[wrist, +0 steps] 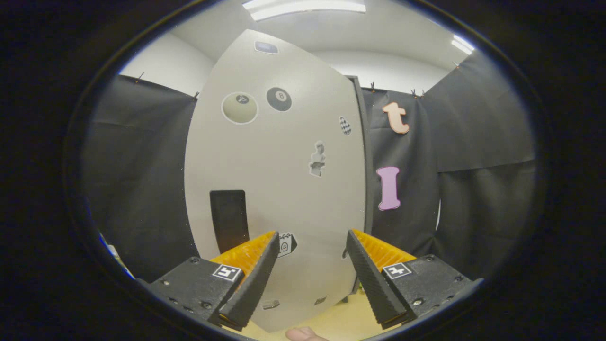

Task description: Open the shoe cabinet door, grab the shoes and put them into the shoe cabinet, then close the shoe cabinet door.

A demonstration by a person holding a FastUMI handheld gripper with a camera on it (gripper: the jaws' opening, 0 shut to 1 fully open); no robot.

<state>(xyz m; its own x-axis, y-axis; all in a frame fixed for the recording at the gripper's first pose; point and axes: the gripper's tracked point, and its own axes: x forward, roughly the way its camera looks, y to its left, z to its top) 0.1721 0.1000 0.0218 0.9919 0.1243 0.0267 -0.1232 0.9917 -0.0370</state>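
Grey shoe cabinet door [279, 189] stands upright dead ahead of the gripper [310, 258], jaws spread wide and holding nothing, its dark vertical handle slot [229, 220] just left of the left jaw.

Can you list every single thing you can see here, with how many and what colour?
cabinet door: one, pale grey, straight ahead beyond the gripper.
handle: one, black rectangle, on the door's lower left part.
stickers: several, including two ball pictures near the door's top.
curtain: black cloth, hanging on both sides of the door.
floor: light tan, below the door.
ceiling lights: two, white, overhead.
fingertip: one, a person's, low between the gripper's sides.
gripper: one, open, holding nothing, pointed at the door.
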